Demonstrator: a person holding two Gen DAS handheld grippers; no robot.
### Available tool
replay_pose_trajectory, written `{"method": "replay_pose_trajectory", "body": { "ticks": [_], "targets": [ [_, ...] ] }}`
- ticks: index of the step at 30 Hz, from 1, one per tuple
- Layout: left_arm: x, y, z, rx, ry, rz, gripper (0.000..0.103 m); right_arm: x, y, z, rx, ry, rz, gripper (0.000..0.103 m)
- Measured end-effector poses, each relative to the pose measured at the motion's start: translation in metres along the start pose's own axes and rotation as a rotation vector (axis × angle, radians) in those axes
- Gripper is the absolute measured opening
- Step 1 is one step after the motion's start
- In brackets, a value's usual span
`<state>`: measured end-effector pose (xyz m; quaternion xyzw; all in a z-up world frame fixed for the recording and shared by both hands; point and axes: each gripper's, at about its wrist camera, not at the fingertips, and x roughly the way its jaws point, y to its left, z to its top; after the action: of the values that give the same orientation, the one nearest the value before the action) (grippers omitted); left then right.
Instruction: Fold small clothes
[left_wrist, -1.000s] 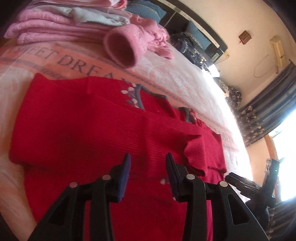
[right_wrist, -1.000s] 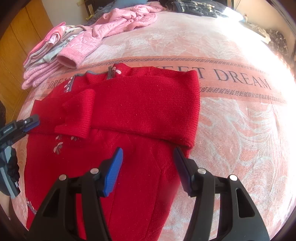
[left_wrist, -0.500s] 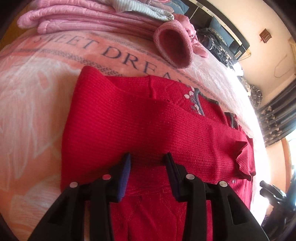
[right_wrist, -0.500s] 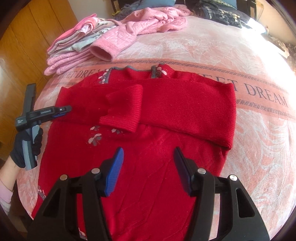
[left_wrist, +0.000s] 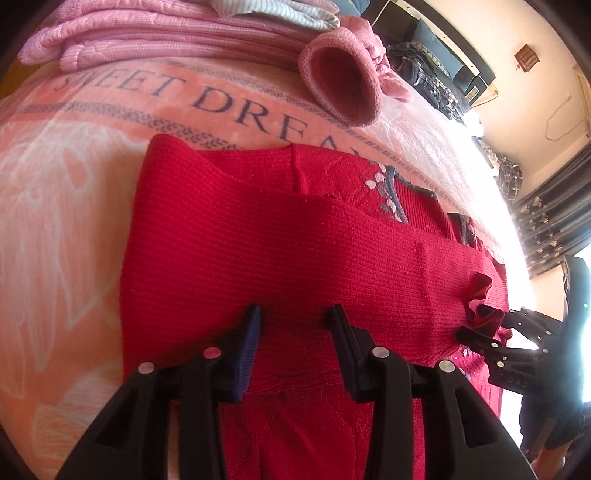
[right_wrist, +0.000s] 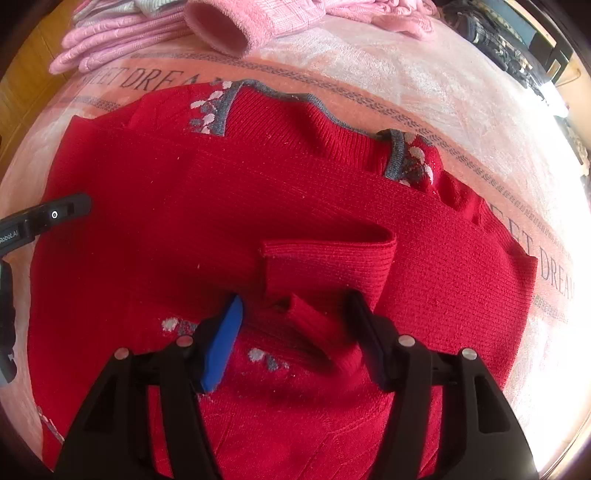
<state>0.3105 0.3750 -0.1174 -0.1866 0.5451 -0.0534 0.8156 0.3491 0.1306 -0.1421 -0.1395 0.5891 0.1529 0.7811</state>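
A red knit sweater with a grey collar lies flat on the pink bed blanket, both sleeves folded across its chest. My left gripper is open, its fingertips low over the folded left sleeve. In the right wrist view its tip rests at the sweater's left edge. My right gripper is open and straddles the rumpled sleeve cuff. The left wrist view shows it at the same ruffled cuff.
A stack of folded pink clothes lies behind the sweater, with a loose pink garment's open cuff beside it. Dark plaid clothes lie farther back. Curtains hang at the right. A wooden surface stands left.
Both grippers have come closer and lower to the sweater. The right one moved from above the hem up to the sleeve cuff; the left one settled over the folded left sleeve.
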Motion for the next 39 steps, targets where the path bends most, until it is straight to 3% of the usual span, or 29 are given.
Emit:
{"method": "replay_pose_trajectory", "body": {
  "ticks": [4,6,8,10,14,18,22,24,27,30,36,39],
  "targets": [
    [-0.001,0.003,0.000,-0.006,0.001,-0.019,0.039,-0.014,-0.025,-0.004,0.079,-0.018,0.094,0.014],
    [-0.001,0.004,0.000,-0.012,-0.001,-0.024,0.039,-0.026,-0.047,-0.011,0.151,-0.035,0.145,0.008],
    [-0.001,0.004,0.000,-0.011,-0.002,-0.023,0.039,-0.039,-0.070,-0.020,0.200,-0.064,0.125,0.012],
    [-0.001,0.003,0.000,-0.008,-0.003,-0.018,0.039,-0.044,-0.097,-0.031,0.264,-0.071,0.158,0.018],
    [-0.003,0.004,0.001,-0.036,0.000,-0.026,0.039,-0.035,-0.137,-0.046,0.376,-0.079,0.312,0.047],
    [-0.017,0.010,0.000,-0.107,-0.014,-0.052,0.039,-0.015,-0.161,-0.053,0.454,-0.036,0.381,0.047],
    [-0.041,0.011,-0.004,-0.071,-0.059,-0.024,0.039,-0.004,-0.165,-0.054,0.446,-0.014,0.391,0.047],
    [-0.051,0.013,-0.005,-0.059,-0.078,-0.005,0.039,-0.003,-0.161,-0.051,0.430,-0.022,0.386,0.046],
    [-0.064,0.020,-0.003,-0.066,-0.101,0.005,0.040,-0.002,-0.151,-0.042,0.385,-0.028,0.369,0.018],
    [-0.073,0.027,0.001,-0.091,-0.122,0.009,0.040,-0.005,-0.139,-0.036,0.326,-0.035,0.352,0.006],
    [-0.082,0.028,0.011,-0.115,-0.165,-0.016,0.040,-0.054,-0.155,-0.036,0.344,-0.174,0.384,0.005],
    [-0.079,0.019,0.014,-0.097,-0.170,-0.030,0.040,-0.079,-0.170,-0.038,0.345,-0.225,0.295,0.005]
  ]
}}
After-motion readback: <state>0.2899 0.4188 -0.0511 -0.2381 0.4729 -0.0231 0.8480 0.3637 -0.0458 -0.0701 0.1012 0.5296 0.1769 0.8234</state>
